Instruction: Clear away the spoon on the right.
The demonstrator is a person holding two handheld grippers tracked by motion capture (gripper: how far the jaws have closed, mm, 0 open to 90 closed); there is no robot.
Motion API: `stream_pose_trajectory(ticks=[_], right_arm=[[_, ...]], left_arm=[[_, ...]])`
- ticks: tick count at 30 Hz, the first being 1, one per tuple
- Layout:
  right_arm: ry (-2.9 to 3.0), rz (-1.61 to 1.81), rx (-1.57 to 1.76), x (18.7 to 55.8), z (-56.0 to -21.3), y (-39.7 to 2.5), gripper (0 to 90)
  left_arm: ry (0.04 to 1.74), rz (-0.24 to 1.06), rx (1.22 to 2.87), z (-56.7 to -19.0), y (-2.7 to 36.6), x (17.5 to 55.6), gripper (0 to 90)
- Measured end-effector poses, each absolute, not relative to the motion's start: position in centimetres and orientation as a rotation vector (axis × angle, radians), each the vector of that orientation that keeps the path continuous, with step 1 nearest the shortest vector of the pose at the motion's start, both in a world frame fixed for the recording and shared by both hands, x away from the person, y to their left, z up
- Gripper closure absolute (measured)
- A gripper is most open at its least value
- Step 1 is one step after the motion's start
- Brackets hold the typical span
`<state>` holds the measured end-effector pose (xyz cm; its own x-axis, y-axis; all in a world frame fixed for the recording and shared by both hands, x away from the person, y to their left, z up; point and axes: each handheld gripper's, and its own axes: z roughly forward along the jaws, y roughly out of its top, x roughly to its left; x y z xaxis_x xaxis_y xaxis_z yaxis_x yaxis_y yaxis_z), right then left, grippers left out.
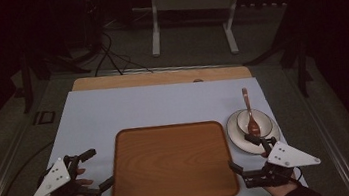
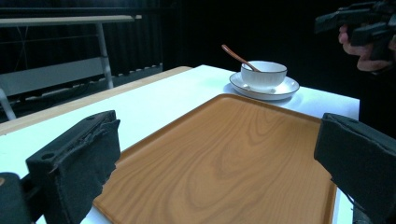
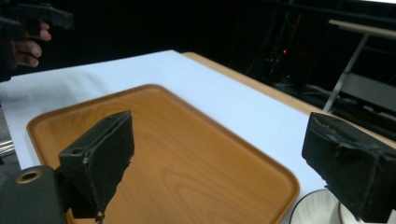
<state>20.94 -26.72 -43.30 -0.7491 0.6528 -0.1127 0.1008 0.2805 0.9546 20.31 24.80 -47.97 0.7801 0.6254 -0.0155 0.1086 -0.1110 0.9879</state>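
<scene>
An empty wooden tray (image 1: 172, 163) lies in the middle of the white mat. To its right stands a white bowl (image 1: 261, 120) on a white plate (image 1: 233, 133), with a brown spoon (image 1: 248, 111) leaning in the bowl. My left gripper (image 1: 99, 167) is open just off the tray's left edge. My right gripper (image 1: 240, 151) is open at the tray's right edge, just in front of the plate. In the left gripper view the tray (image 2: 224, 154) spreads between the open jaws, with the bowl (image 2: 263, 73) beyond. In the right gripper view the plate's rim (image 3: 313, 210) shows at the bottom right.
The white mat (image 1: 138, 107) covers a wooden table (image 1: 160, 77). A white table frame (image 1: 191, 5) and cables stand on the floor behind. Bare mat stretches behind the tray.
</scene>
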Motion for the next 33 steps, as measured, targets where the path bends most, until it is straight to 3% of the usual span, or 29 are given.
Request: stream_pose_trajectory(ticks=[11,33], right_arm=[[2.027,1.457,0.633,21.6,-40.8,-26.6,9.3],[1.863,1.370,0.806,27.0,-36.9,-28.9,9.4]], left_arm=[[0.585,0.475,1.652,-47.9,24.5,20.3,1.4],[0.585,0.465,1.658,-48.1,24.4,20.3,1.4]])
